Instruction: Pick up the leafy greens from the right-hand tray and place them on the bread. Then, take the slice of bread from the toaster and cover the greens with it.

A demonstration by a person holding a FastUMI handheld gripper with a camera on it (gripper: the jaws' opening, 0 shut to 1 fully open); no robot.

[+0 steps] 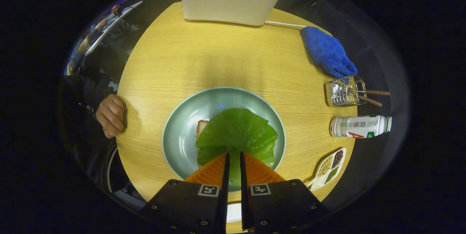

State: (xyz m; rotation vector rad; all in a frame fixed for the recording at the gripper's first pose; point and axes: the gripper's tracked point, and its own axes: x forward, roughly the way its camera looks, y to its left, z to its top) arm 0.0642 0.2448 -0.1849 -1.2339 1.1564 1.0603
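the hand-held gripper (233, 157) has two wedge-shaped, ribbed fingers (210, 172) on black blocks with small screws and square white-and-black markers. its fingers sit nearly closed. a dark sleeve (85, 92) covers the person's arm.

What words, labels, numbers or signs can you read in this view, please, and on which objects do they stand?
Bottle, lying on its side beside the wire holder: printed label with a large red mark and small text, too blurred to read.
Gripper, fingers nearly closed over the lettuce leaf: two square black-and-white marker tags, patterns, not words.
Toaster: no text visible.
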